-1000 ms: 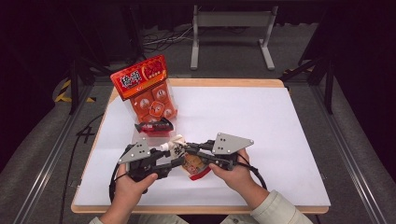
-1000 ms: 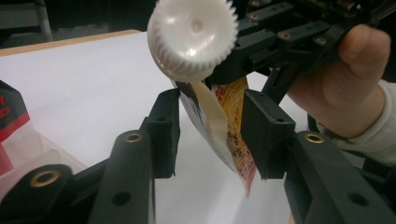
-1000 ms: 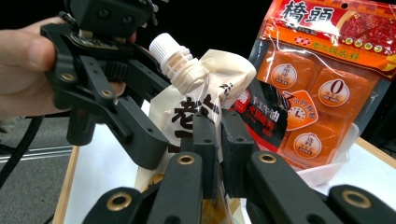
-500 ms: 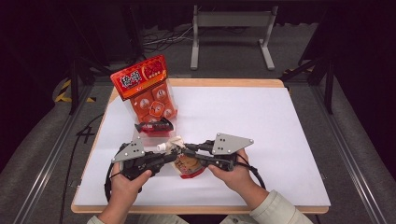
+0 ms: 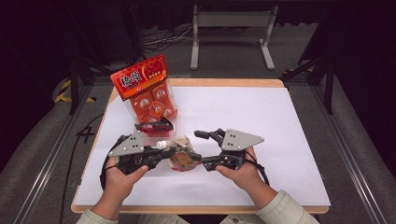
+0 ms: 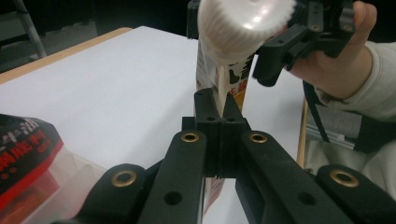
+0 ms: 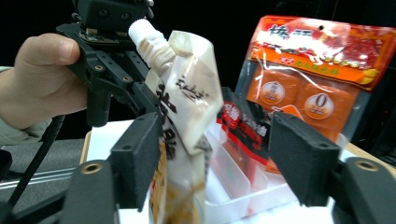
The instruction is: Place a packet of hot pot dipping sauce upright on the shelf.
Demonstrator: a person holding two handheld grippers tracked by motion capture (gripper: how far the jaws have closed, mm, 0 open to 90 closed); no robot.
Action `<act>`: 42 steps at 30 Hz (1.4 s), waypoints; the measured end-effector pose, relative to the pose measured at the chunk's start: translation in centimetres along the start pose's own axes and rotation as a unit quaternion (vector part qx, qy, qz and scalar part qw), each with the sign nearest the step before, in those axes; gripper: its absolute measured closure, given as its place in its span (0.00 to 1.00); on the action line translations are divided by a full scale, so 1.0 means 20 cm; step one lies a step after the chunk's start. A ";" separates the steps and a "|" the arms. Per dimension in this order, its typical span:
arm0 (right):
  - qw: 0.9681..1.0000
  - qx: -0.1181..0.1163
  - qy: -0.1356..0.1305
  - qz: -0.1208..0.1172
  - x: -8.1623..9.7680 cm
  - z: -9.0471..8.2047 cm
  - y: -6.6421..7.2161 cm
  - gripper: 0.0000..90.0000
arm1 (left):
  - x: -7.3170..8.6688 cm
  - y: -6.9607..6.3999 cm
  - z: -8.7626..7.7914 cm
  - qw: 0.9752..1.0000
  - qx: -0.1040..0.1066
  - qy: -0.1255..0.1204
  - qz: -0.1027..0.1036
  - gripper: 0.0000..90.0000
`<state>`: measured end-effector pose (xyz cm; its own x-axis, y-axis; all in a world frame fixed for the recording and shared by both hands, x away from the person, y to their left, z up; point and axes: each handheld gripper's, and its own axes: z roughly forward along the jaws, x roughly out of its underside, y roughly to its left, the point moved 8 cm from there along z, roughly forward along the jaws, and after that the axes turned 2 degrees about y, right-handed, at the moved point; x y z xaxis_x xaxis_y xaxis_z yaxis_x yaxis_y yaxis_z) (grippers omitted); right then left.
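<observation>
Presently the left gripper (image 6: pixel 218 105) is clamped tight on the edge of a spouted pouch (image 7: pixel 187 107), held just above the white table (image 5: pixel 280 121) between both hands. The right gripper (image 7: pixel 215 154) has just been opening; its jaws stand apart around the pouch, one pad beside it. An orange snack bag (image 5: pixel 147 88) stands behind

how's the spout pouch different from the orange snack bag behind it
The spout pouch is pale cream with dark lettering and a white screw cap; the orange snack bag is bright orange and red with a clear window showing small packets. The pouch is held off the table, pinched in the shut left gripper; the bag stands upright in a clear tray, untouched. The pouch looks crumpled, the bag smooth and flat. Both are soft printed food packs.
</observation>
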<state>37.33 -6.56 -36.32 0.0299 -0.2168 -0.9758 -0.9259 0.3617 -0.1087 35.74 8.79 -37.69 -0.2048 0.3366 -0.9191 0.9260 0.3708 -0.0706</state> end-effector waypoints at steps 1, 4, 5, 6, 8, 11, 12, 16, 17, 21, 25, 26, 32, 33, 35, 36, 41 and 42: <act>1.000 0.002 0.000 0.001 0.00 -0.01 -0.01 0.37 | -0.01 0.01 -0.01 1.000 0.000 0.001 -0.001 1.00; 1.000 0.015 -0.005 0.005 -0.01 -0.06 -0.04 0.36 | -0.04 0.03 -0.02 1.000 0.001 0.007 0.007 1.00; 1.000 0.016 -0.006 0.006 -0.01 -0.07 -0.05 0.36 | -0.05 0.04 -0.03 1.000 -0.001 0.010 0.009 1.00; 1.000 0.019 -0.004 0.005 0.00 -0.09 -0.06 0.36 | -0.06 0.05 -0.04 1.000 0.001 0.014 0.010 1.00; 1.000 0.028 0.001 0.005 0.01 -0.13 -0.08 0.36 | -0.07 0.06 -0.06 1.000 0.002 0.021 0.011 1.00; 0.999 0.037 0.010 0.011 0.04 -0.17 -0.11 0.37 | -0.09 0.08 -0.07 1.000 0.007 0.030 0.008 1.00; 0.999 0.043 0.015 0.014 0.05 -0.19 -0.13 0.37 | -0.09 0.08 -0.07 1.000 0.007 0.030 0.008 1.00; 0.998 0.052 0.023 0.025 0.10 -0.22 -0.17 0.39 | -0.11 0.10 -0.10 0.999 0.011 0.038 0.016 1.00; 0.998 0.055 0.033 0.029 0.12 -0.24 -0.19 0.40 | -0.13 0.11 -0.12 0.999 0.008 0.033 0.017 1.00; 0.996 0.067 0.046 0.036 0.17 -0.28 -0.24 0.40 | -0.16 0.14 -0.15 0.999 0.004 0.028 0.017 1.00; 0.993 0.089 0.059 0.041 0.20 -0.30 -0.29 0.40 | -0.17 0.18 -0.17 1.000 -0.001 0.029 0.010 1.00; 0.993 0.091 0.061 0.045 0.21 -0.30 -0.30 0.40 | -0.17 0.19 -0.18 0.999 -0.005 0.030 0.009 1.00; 0.990 0.101 0.077 0.063 0.25 -0.32 -0.34 0.39 | -0.17 0.23 -0.21 0.999 -0.018 0.033 0.009 1.00; 0.990 0.100 0.077 0.065 0.25 -0.32 -0.35 0.39 | -0.17 0.24 -0.22 0.999 -0.021 0.033 0.009 1.00; 0.989 0.100 0.078 0.072 0.26 -0.32 -0.36 0.39 | -0.17 0.26 -0.24 0.999 -0.030 0.033 0.010 1.00; 0.989 0.101 0.079 0.072 0.26 -0.32 -0.36 0.39 | -0.18 0.27 -0.24 0.999 -0.035 0.034 0.014 1.00; 0.990 0.096 0.079 0.074 0.27 -0.32 -0.35 0.39 | -0.16 0.31 -0.27 0.997 -0.058 0.046 0.016 1.00; 0.990 0.095 0.079 0.074 0.27 -0.32 -0.35 0.39 | -0.16 0.32 -0.27 0.997 -0.061 0.047 0.017 1.00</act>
<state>41.61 -16.06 -39.54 -0.1732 -0.2824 -0.9435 -0.8277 0.5610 -0.0159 40.54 14.84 -33.11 -0.2081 0.4274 -0.8798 0.8885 0.4586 0.0127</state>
